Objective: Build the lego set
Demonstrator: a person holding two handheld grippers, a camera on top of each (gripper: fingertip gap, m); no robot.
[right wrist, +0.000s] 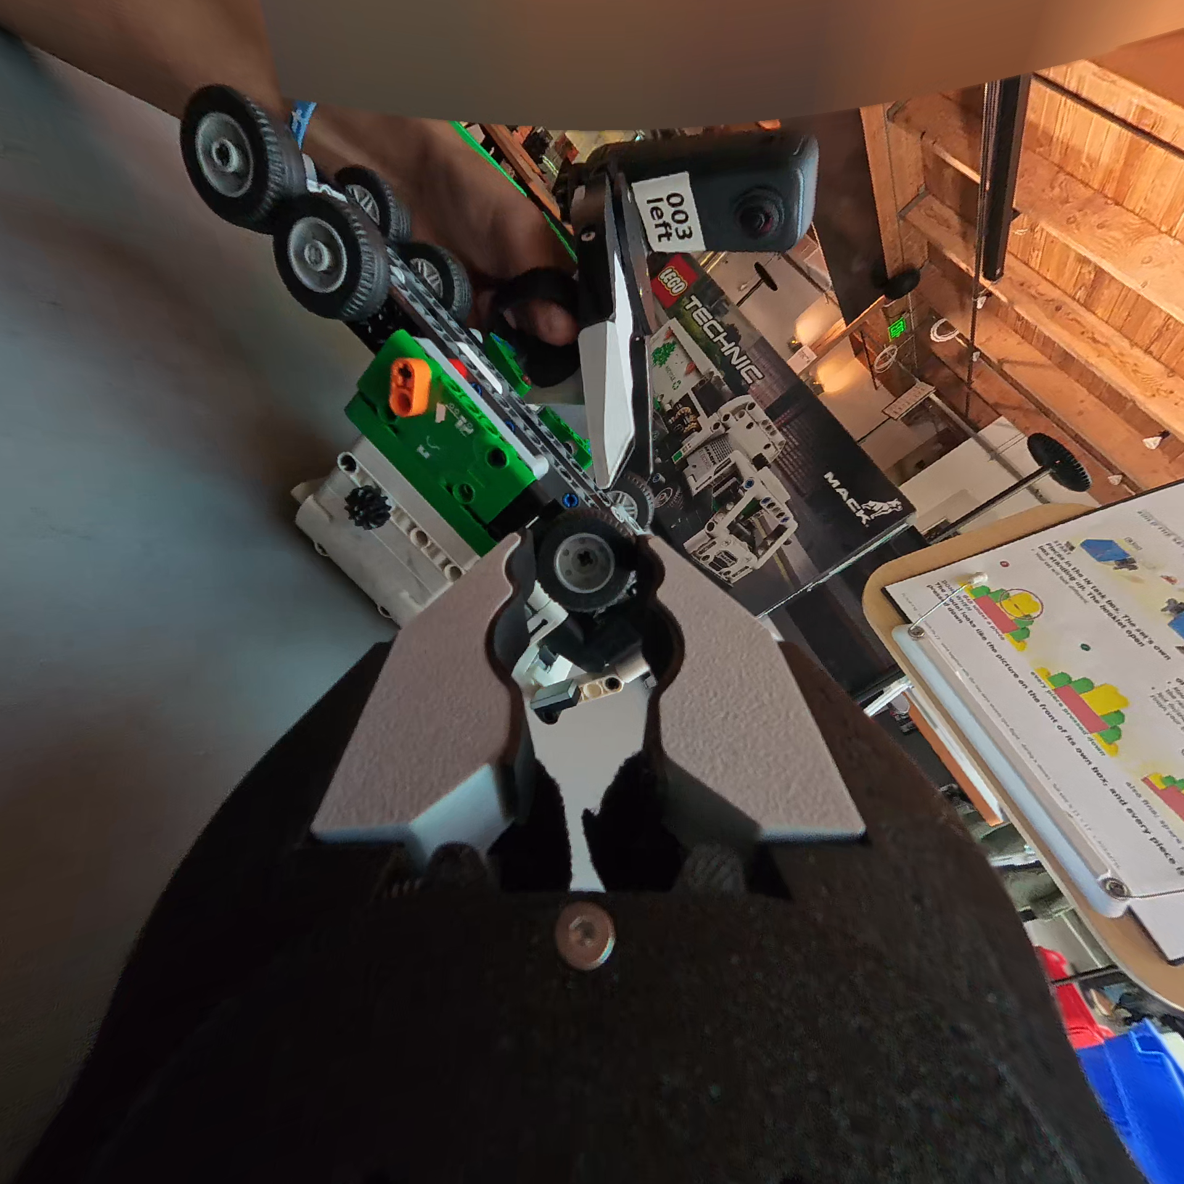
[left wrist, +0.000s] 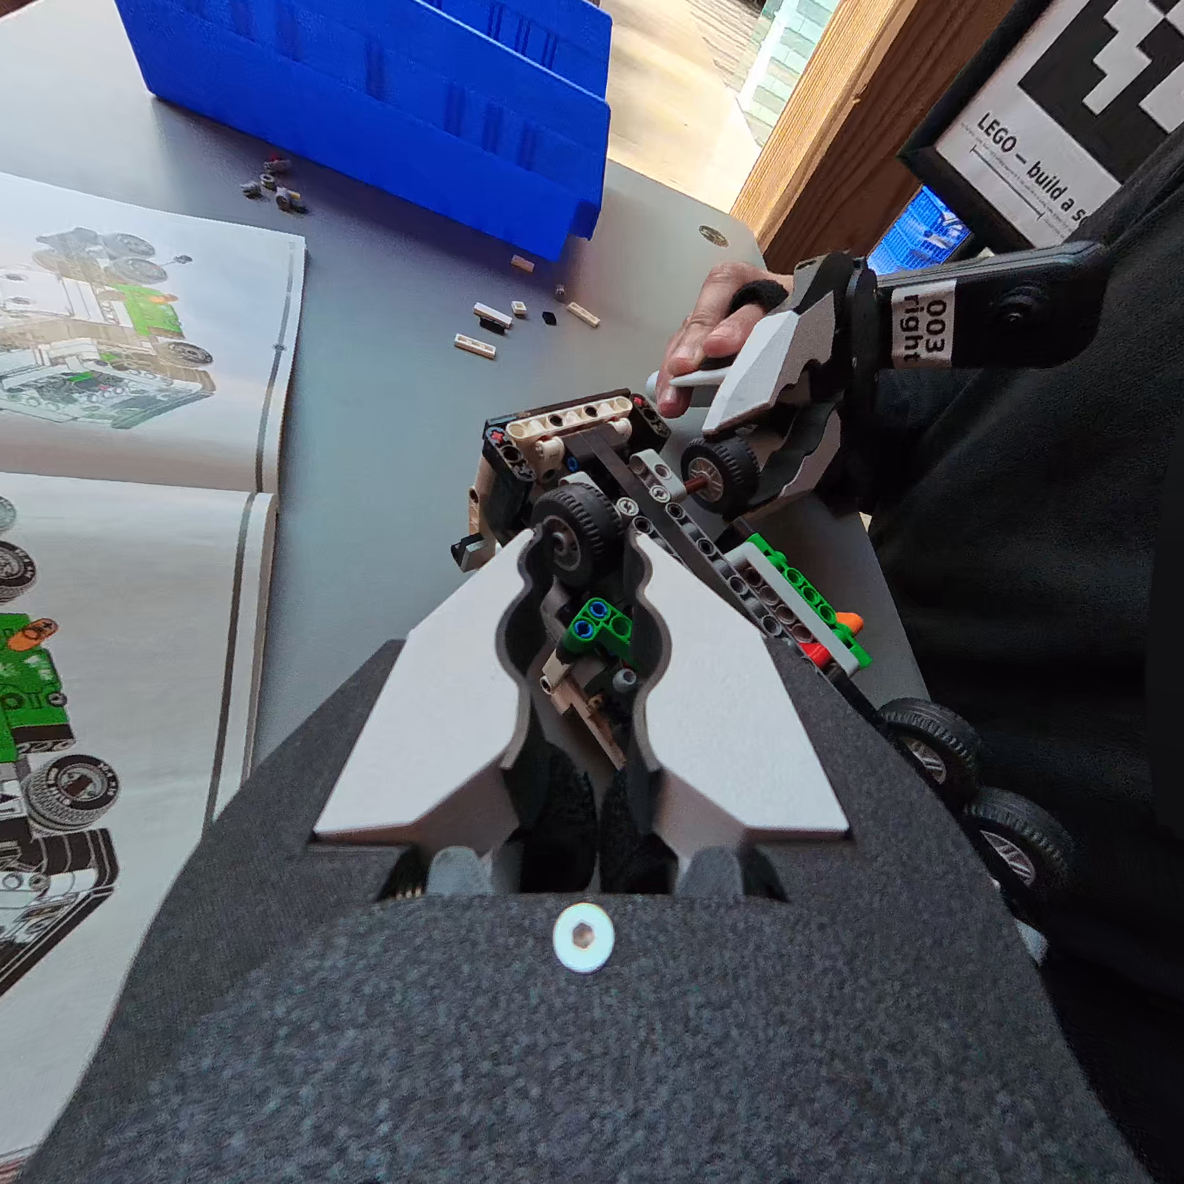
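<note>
The half-built lego truck (left wrist: 679, 512) has a grey beam chassis, a green block, a tan front end and black wheels. It is held in the air over the dark table between both grippers. My left gripper (left wrist: 582, 544) is shut on a front wheel (left wrist: 576, 532), with green and tan parts showing between its fingers. My right gripper (right wrist: 580, 557) is shut on the opposite front wheel (right wrist: 584, 567). In the left wrist view it (left wrist: 730, 477) is just right of the chassis. The left gripper (right wrist: 612, 410) shows side-on in the right wrist view, behind the green block (right wrist: 442, 435).
Blue bins (left wrist: 384, 96) stand at the back of the table. An open instruction booklet (left wrist: 128, 384) lies at the left. Small loose pieces (left wrist: 493, 320) lie between them. A white lego sub-assembly (right wrist: 378, 532), the set's box (right wrist: 769, 448) and a printed sheet on a stand (right wrist: 1057, 673) are nearby. From the right gripper's tips to the green block (right wrist: 442, 435) is close to 4 cm.
</note>
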